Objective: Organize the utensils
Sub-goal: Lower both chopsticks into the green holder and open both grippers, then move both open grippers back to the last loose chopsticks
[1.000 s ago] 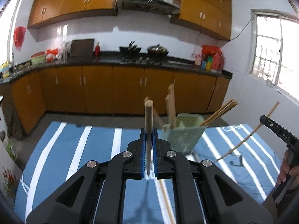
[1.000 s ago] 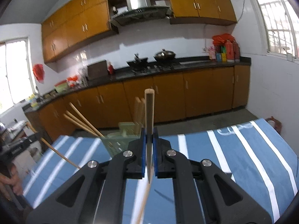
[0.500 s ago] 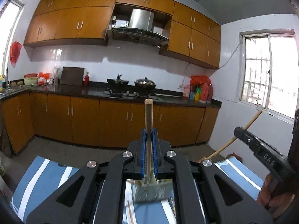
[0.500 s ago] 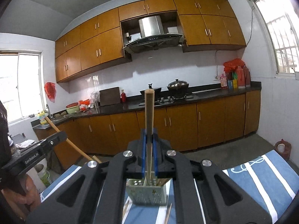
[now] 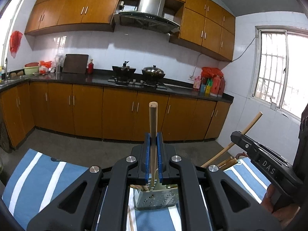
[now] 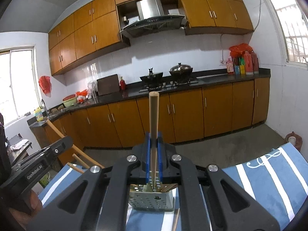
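Note:
My left gripper (image 5: 153, 135) is shut on a wooden chopstick (image 5: 153, 115) that stands upright between its blue pads. Low under the jaws a pale green perforated holder (image 5: 154, 200) stands on the blue striped cloth (image 5: 44, 175), with several chopsticks in it. My right gripper (image 6: 153, 135) is likewise shut on a second upright chopstick (image 6: 153, 111), above the same holder (image 6: 152, 199). Each gripper shows at the edge of the other's view: the right gripper (image 5: 235, 136) with its slanted stick (image 5: 248, 126), and the left gripper (image 6: 66, 141) with its own stick (image 6: 55, 128).
A loose chopstick (image 5: 130, 219) lies on the cloth in front of the holder, seen also as a loose chopstick (image 6: 175, 221) in the right wrist view. Beyond the table's far edge are bare floor (image 5: 80, 144), orange cabinets and a black counter (image 5: 96, 79) with pots.
Both grippers have drawn back and risen with their chopsticks. The holder has slid from ahead of the jaws to low beneath them, and each view now takes in more of the kitchen.

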### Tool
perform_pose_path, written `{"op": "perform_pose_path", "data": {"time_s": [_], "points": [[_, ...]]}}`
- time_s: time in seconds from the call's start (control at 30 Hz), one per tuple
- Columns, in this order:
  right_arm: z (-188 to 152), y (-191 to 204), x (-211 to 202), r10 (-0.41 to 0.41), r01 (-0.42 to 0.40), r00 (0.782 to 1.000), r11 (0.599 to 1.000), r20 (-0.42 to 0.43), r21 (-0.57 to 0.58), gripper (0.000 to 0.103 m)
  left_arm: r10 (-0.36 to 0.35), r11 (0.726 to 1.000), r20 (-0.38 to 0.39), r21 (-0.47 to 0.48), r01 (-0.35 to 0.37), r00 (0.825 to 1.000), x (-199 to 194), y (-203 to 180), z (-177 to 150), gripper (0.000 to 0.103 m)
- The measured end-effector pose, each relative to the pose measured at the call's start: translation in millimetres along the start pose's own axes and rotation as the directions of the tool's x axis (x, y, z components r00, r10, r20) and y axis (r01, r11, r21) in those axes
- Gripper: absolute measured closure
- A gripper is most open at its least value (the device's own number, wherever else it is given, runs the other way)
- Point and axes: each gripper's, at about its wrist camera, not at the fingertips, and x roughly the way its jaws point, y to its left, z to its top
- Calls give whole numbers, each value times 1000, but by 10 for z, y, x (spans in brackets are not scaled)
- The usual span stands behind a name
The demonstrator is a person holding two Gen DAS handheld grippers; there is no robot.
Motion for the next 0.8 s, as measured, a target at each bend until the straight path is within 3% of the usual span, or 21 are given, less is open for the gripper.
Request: {"op": "perform_pose_path", "data": {"time_s": [0.27,0.4,0.63,0.8], "points": [[-94,40,43,-7,7,1000,1000,-24,-11,90,-17,1000,-33,-8,17,999,34,1,-37,94],[-86,4,-68,-7,7,1000,1000,-8,-4,86,-14,1000,-16,-11,14,1000,-26,-10,-5,78],[-115,-113,-448,-22,22,999,1000,36,6,81,-16,1000,13,-18,16,1000,-267,25,7,78],[-476,-355,-691,-76,76,997,997,-10,21,78,5,1000,-17,-14,-6,1000,-502,149,-243,78]]}}
